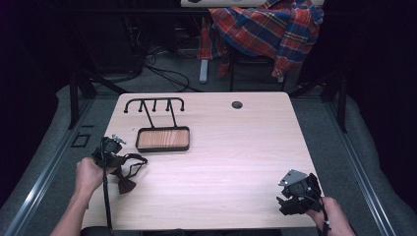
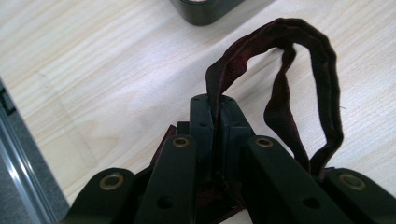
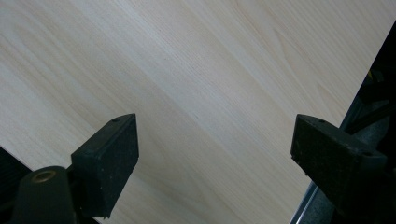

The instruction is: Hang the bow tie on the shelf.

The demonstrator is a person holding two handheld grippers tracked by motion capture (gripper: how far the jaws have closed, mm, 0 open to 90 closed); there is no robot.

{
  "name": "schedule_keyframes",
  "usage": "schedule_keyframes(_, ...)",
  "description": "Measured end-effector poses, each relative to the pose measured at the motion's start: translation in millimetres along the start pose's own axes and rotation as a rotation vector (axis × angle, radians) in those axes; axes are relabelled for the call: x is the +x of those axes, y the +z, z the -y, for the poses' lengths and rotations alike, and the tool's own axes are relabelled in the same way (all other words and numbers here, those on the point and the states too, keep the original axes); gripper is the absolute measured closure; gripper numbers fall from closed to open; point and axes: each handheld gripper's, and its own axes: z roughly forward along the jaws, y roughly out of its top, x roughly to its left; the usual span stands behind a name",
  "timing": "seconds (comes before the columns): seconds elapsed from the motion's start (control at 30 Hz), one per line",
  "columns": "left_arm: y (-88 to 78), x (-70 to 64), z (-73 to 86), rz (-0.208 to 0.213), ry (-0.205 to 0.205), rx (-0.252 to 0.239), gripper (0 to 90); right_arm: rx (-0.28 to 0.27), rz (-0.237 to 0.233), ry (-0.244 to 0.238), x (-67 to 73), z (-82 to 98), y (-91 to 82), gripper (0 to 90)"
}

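Pale wood-grain laminate covers the worktop [image 1: 221, 162], a broad surface with most of its middle and right side bare, so there is plenty of room to swing a load across it. Near the back left stands a black wire rack [image 1: 155, 105] with hooks along its top bar, rising from a wooden tray [image 1: 163, 139] with a dark rim. Just in front of the tray, close to the left edge, the left gripper [image 2: 214, 116] has its fingers pressed together on the strap of a dark maroon bow tie [image 1: 129, 173]; the strap [image 2: 299, 79] loops up and over beyond the fingertips, and the bow hangs down to the worktop below. The tie looks light, soft and floppy, probably a woven fabric, so it should sag and swing rather than hold shape; the strap is the sensible place to hold it, leaving the loop free to drop over a hook. The left edge is near, so any carry is safer going inward. The right gripper [image 3: 215, 144] hangs at the front right corner, fingers wide apart over bare wood, holding nothing
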Motion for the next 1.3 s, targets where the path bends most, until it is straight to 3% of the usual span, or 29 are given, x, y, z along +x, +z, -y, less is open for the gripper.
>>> schedule_keyframes(0.8, -26.5, 4.0, 1.7, -0.032, -0.048, -0.091, 85.8, 0.013, -0.004, -0.001, 0.3, -0.6, 0.7, 14.8)
schedule_keyframes(1.3, -38.1, 6.2, -1.1, -0.052, -0.041, -0.131, 85.8, 0.01, -0.011, 0.0, 0.5, -0.6, 1.2, 14.8)
